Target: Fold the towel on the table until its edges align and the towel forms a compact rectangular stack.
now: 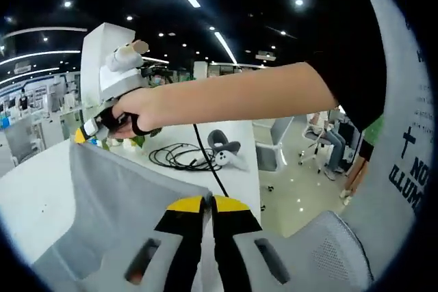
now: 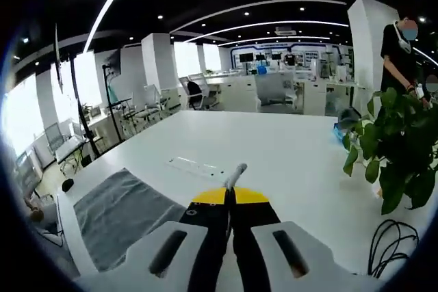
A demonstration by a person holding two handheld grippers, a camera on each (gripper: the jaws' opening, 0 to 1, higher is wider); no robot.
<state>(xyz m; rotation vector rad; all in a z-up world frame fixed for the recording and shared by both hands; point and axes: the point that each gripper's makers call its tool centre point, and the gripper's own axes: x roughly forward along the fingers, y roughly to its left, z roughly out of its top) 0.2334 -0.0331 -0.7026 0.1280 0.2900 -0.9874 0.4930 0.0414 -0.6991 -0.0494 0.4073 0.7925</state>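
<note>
Yellow-tipped jaws of the left hand-held gripper (image 1: 207,204) are sitting pressed together at the bottom of the left gripper view, clenched on the near top edge of the grey towel (image 1: 116,203), which is hanging lifted above the white worktop (image 1: 34,200). At the towel's far upper corner, the right hand-held gripper (image 1: 85,135), carried in a person's hand (image 1: 133,111), is pinching the cloth, so the edge is stretching taut between the two tools. Beyond the towel, a coil of black cable (image 1: 179,156) and a grey-and-white controller (image 1: 224,150) are lying on the worktop.

In the right gripper view, the right hand-held gripper (image 2: 229,200) is showing its jaws closed on a thin strip of towel (image 2: 120,217), the rest of the cloth draping down to its left over the worktop (image 2: 274,148). A leafy green plant (image 2: 390,148) is standing right of the towel, with black cable (image 2: 387,244) beneath it.
</note>
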